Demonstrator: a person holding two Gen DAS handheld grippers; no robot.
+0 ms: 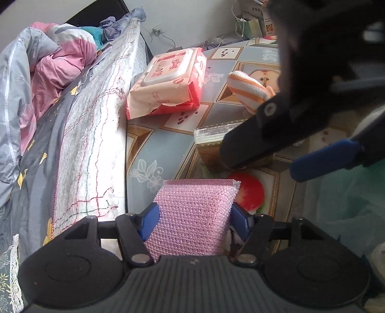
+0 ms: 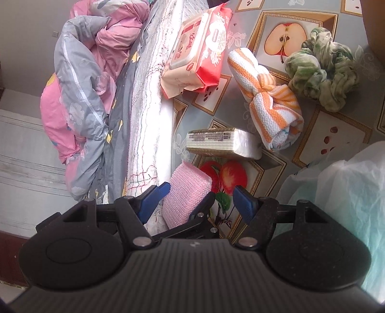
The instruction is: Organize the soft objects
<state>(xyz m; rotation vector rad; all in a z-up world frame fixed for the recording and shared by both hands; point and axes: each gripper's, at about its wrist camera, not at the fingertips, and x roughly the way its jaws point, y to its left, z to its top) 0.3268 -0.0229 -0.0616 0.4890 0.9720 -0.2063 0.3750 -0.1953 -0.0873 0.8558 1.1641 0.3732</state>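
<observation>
A pink mesh sponge (image 1: 195, 199) stands on edge near the front of the fruit-patterned tablecloth (image 1: 154, 149). My left gripper (image 1: 196, 220) is shut on it, a blue pad pressed to each side. In the right wrist view the same sponge (image 2: 185, 192) shows with one black left finger (image 2: 202, 207) against it. My right gripper (image 2: 199, 199) is open and holds nothing. It hovers above the small tissue pack (image 1: 209, 134), just beyond the sponge (image 1: 262, 166). An orange-striped towel (image 2: 267, 103) and a green scrunchie (image 2: 320, 65) lie farther back.
A pink wet-wipes pack (image 2: 199, 53) lies at the table's left edge, against the mattress (image 1: 96, 144) of a bed with a pink and grey quilt (image 1: 48, 72). A pale plastic bag (image 2: 349, 192) bulges at the right. Boxes stand at the far back (image 1: 252, 21).
</observation>
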